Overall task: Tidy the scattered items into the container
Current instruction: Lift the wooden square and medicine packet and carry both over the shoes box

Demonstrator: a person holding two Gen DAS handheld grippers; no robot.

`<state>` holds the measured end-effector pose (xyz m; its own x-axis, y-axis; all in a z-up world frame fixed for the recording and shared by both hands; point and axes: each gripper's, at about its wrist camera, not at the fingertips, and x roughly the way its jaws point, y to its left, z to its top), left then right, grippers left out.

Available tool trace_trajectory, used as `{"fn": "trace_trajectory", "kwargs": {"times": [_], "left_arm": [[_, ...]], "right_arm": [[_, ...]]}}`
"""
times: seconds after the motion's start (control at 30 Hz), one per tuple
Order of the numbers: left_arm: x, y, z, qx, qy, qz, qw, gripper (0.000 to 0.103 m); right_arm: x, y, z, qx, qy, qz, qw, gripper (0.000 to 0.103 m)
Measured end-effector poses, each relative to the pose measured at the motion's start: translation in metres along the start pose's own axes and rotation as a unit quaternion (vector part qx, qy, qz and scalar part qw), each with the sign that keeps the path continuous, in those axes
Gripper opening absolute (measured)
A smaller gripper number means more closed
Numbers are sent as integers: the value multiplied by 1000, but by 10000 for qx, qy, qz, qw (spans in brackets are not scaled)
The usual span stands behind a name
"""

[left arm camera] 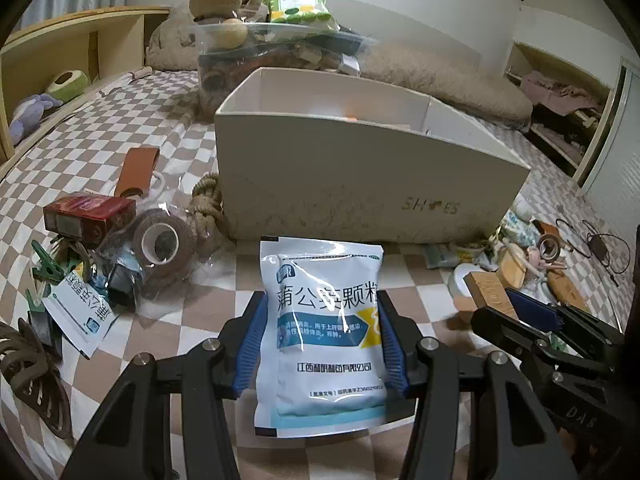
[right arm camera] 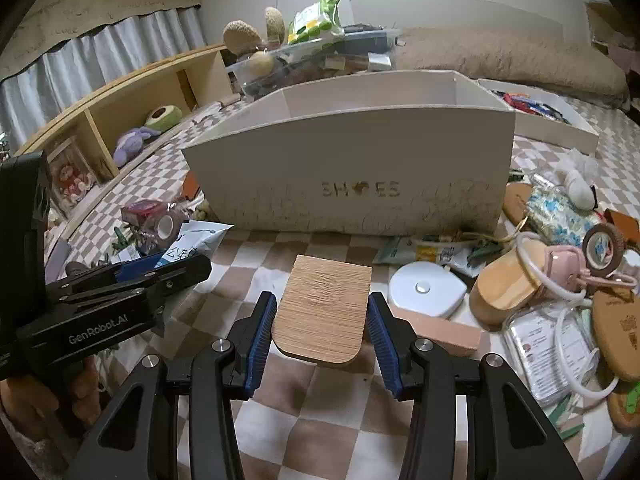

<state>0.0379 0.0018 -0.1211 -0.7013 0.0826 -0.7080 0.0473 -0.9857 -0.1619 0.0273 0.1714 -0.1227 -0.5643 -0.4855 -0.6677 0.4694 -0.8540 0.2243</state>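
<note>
Clamped: left gripper point(left arm camera: 322, 344) pinching white medicine sachet point(left arm camera: 322, 336), right gripper point(right arm camera: 322, 336) pinching bamboo board point(right arm camera: 324, 314) by its edges. Both level, aimed toward 12 o'clock at white shoe box point(right arm camera: 352, 168). Box contents mostly hidden behind near wall. Clutter at 3 and 9 o'clock.

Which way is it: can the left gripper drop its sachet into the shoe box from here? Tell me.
Probably yes. The left gripper holds the sachet facing the box, nothing between them; it must only clear the tall front wall.
</note>
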Motion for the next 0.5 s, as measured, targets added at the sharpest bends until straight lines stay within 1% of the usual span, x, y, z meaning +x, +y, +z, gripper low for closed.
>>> {"fn": "trace_trajectory", "kwargs": {"times": [0.23,0.33,0.5], "left_arm": [[-14,1,10,-86,-195,-63,9998,52],[-25,-1,18,-84,-367,-107,9992,52],[-37,-3,29,-87,-537,-118,9985,52]], "right_arm": [[-10,-5,12,111,-178,33,9998,47],[-15,-9,20,312,-263,176,9990,47],[-28,-5,30,219,-461,156,9986,47]]}}
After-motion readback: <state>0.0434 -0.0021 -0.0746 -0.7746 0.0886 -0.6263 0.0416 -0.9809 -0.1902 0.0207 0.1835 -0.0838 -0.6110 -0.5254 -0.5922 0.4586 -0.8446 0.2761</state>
